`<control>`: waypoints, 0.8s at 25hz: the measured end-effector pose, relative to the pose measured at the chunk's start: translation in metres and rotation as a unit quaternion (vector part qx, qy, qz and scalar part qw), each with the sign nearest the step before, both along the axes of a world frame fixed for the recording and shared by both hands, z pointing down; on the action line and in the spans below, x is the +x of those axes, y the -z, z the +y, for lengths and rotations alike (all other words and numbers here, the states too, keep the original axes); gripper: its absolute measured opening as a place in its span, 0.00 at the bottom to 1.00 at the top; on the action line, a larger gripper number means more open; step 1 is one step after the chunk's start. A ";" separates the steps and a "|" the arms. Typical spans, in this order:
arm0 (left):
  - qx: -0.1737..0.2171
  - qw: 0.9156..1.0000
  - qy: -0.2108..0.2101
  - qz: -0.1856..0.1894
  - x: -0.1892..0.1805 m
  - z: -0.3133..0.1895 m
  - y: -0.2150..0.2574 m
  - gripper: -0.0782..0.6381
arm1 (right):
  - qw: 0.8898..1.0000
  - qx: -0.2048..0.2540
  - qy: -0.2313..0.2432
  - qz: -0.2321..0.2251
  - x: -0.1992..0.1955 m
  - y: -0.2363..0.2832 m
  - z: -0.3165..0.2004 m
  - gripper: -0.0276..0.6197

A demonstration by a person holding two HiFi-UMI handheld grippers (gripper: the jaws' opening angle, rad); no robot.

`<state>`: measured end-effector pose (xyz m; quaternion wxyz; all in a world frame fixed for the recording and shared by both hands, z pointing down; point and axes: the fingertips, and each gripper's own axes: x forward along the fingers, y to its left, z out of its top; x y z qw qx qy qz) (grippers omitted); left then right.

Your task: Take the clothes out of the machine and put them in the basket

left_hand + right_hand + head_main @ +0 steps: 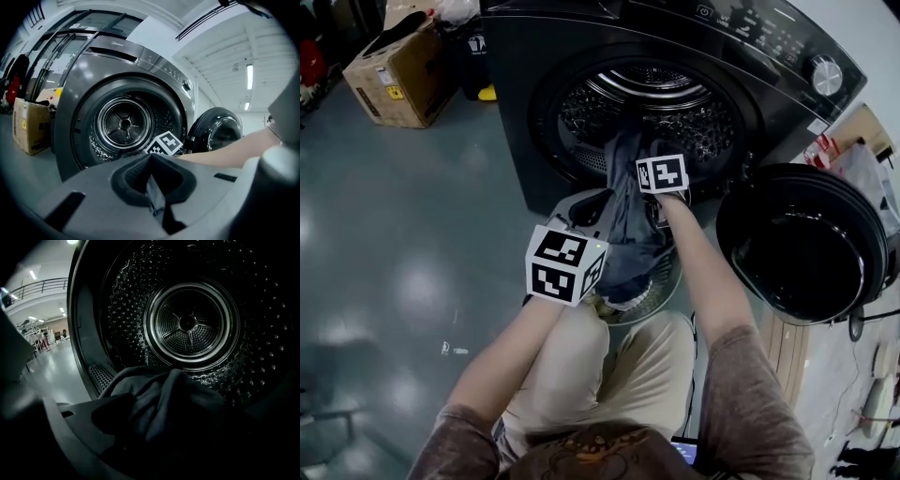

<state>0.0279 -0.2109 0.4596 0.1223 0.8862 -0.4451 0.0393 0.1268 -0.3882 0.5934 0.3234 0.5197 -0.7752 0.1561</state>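
A blue-grey garment [628, 234] hangs from the mouth of the dark washing machine's drum [649, 98] down into the pale mesh basket [664, 292] in front of it. My right gripper [652, 155] reaches into the drum mouth. In the right gripper view its jaws [154, 427] are closed round a bunched fold of the garment [164, 397]. My left gripper [589, 208] sits lower, over the basket. It is shut on a thin strip of the cloth [154, 197], which hangs between its black pads [129, 180]. The drum [190, 324] behind looks empty.
The round door [802, 244] stands swung open at the right of the machine. A cardboard box [398, 70] sits on the grey floor at the far left. The person's knees lie just below the basket.
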 end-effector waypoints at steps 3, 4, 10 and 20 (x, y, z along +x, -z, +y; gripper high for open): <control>-0.001 1.000 0.002 0.002 -0.002 -0.001 0.000 0.12 | 1.000 0.007 0.007 -0.021 -0.004 0.004 0.009 0.21; 0.000 1.000 0.003 0.002 -0.002 0.000 0.000 0.12 | 0.999 0.008 0.009 -0.034 -0.005 0.007 0.015 0.18; 0.004 1.000 0.003 0.001 -0.003 -0.002 0.000 0.12 | 0.992 0.031 0.090 -0.085 -0.023 0.027 0.094 0.16; 0.005 1.000 -0.007 -0.010 0.010 -0.004 -0.005 0.12 | 0.977 -0.020 0.195 -0.088 -0.044 0.012 0.277 0.16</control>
